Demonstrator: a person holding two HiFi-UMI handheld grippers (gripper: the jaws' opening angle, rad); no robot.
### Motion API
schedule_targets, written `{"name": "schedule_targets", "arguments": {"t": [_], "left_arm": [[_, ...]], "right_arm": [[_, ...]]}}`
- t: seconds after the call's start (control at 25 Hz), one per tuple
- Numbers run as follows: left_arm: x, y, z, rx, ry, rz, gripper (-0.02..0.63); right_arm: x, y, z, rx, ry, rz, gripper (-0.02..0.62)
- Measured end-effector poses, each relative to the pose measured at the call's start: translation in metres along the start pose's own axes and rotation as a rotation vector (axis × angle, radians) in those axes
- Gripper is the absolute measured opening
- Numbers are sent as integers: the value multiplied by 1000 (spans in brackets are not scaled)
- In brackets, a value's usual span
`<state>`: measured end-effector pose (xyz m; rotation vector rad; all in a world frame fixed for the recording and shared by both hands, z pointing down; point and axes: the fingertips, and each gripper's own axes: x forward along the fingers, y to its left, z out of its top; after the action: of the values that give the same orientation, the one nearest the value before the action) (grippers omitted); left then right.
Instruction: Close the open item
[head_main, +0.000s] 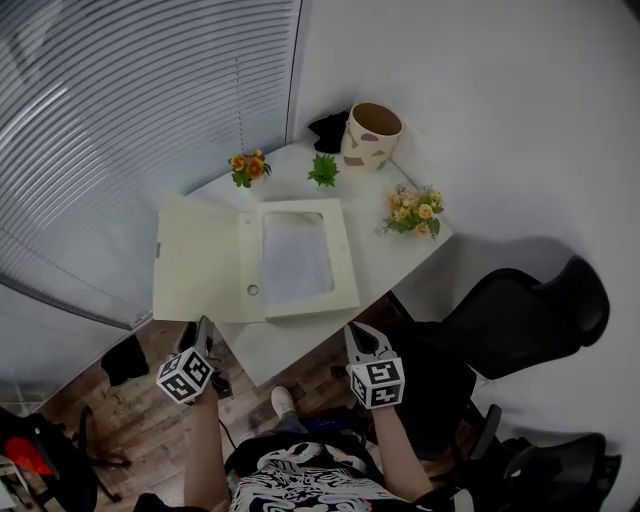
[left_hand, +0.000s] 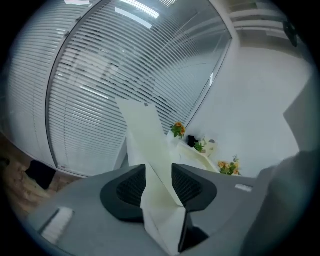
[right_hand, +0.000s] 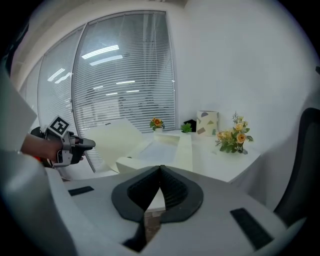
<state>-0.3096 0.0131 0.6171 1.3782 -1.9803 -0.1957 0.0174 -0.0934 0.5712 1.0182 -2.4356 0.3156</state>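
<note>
Two tools: the left tool pinches the lower edge of the lid; the right tool is pressed together, empty. One cream box lies open mid-frame on the bench, long axis left-right, lid spread leftward.

left gripper clamped (on the lid), right gripper closed

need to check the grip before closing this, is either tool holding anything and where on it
The left tool is clamped on the open cream lid, at its near edge. The right tool is shut and holds nothing.
</note>
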Motion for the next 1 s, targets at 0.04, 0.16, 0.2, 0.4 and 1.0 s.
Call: {"name": "schedule_targets", "arguments": {"t": [0.04, 0.16, 0.2, 0.4, 1.0], "left_arm": [[3, 4, 1, -14, 1, 7, 161], [8, 11, 3, -56, -6, 14, 161], [9, 11, 4, -63, -12, 16, 161], [9, 8, 21, -39, -74, 31, 124], [9, 3, 35, -59, -122, 49, 29]], "right_arm": [[2, -4, 1, -3, 3, -6, 3], [8, -15, 7, -16, 11, -19, 3], [9, -18, 8, -19, 13, -21, 3], [19, -30, 12, -33, 19, -16, 3], [53, -50, -11, -45, 64, 27, 3]]}}
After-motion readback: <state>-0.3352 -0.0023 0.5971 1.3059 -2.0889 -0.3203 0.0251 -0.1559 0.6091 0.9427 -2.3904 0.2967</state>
